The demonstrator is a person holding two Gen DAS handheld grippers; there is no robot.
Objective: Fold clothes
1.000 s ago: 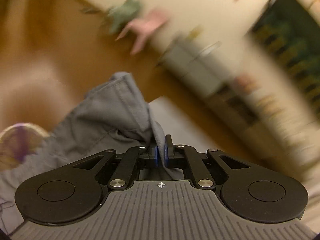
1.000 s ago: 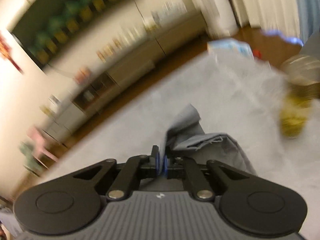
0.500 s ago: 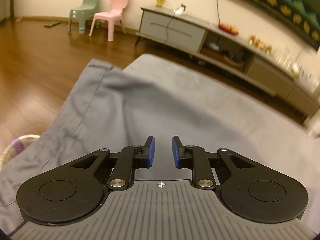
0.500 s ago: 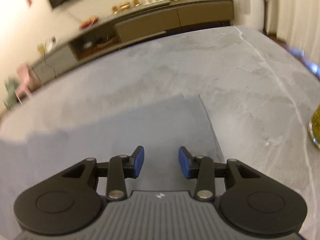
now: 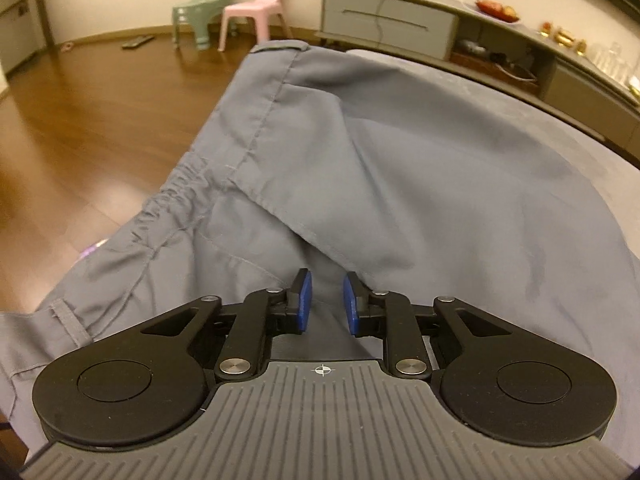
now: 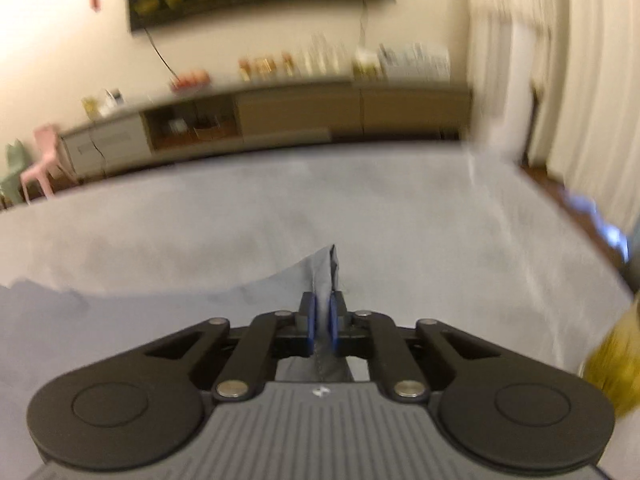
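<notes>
A grey pair of trousers (image 5: 360,152) lies spread on the grey table, its gathered waistband (image 5: 172,200) at the left edge and one leg folded over. My left gripper (image 5: 324,300) is open and empty, low over the cloth near the edge of the folded leg. In the right wrist view my right gripper (image 6: 323,320) is shut on a corner of the grey trousers (image 6: 320,276), and the pinched cloth stands up in a peak above the grey table (image 6: 440,220).
The table's left edge drops to a wooden floor (image 5: 80,120). A green chair (image 5: 200,8) and a pink chair (image 5: 260,4) stand beyond, with a long sideboard (image 5: 400,20) against the wall. A yellow-green object (image 6: 612,364) shows blurred at the right.
Half a second ago both grippers were open over the flat cloth. My right gripper has since shut on a corner of the trousers and lifted it. My left gripper stays open and has shifted left.
</notes>
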